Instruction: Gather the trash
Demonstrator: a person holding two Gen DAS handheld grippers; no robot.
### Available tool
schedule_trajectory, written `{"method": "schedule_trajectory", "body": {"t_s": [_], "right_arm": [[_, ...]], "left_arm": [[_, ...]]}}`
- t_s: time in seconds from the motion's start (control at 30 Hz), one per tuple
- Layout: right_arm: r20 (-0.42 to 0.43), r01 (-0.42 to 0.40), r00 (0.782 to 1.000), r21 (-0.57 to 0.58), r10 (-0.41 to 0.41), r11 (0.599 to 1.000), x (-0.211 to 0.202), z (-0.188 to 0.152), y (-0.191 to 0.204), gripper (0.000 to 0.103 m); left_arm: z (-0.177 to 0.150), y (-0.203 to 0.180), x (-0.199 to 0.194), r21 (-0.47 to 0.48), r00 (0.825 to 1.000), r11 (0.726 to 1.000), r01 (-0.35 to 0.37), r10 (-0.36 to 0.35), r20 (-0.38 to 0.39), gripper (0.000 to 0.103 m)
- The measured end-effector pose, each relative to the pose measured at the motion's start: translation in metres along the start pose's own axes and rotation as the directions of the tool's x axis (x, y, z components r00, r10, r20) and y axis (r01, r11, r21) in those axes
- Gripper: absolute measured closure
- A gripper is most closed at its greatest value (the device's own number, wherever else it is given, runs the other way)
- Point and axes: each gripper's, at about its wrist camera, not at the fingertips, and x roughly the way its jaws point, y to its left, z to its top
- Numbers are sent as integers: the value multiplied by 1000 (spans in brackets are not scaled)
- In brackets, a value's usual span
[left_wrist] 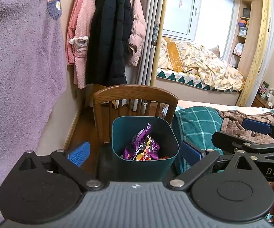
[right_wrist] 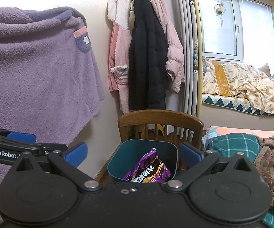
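Note:
A dark teal trash bin [left_wrist: 118, 133] stands on a wooden chair [left_wrist: 135, 93]. It also shows in the right wrist view [right_wrist: 129, 148]. A crumpled purple chip bag [left_wrist: 142, 148] lies inside it, also seen from the right wrist [right_wrist: 148, 171]. My left gripper [left_wrist: 135, 153] is open and empty, its blue pads on either side of the bin, held above and in front of it. My right gripper [right_wrist: 133, 154] is open and empty, also in front of the bin. The right gripper shows at the right of the left wrist view [left_wrist: 254, 133].
A purple fleece garment [left_wrist: 19, 66] hangs close on the left. Coats [left_wrist: 108, 38] hang on the wall behind the chair. A bed with teal and brown blankets [left_wrist: 203, 125] lies to the right. A window seat with bedding [left_wrist: 199, 66] is farther back.

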Motion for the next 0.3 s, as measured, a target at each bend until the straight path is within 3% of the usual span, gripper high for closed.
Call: {"method": "schedule_trajectory", "body": {"t_s": [0.3], "right_arm": [[-6, 1, 1000, -23, -1, 1000, 2, -1, 3, 0]], "left_arm": [[2, 3, 3, 3, 1000, 1000, -5, 5, 4, 1]]}}
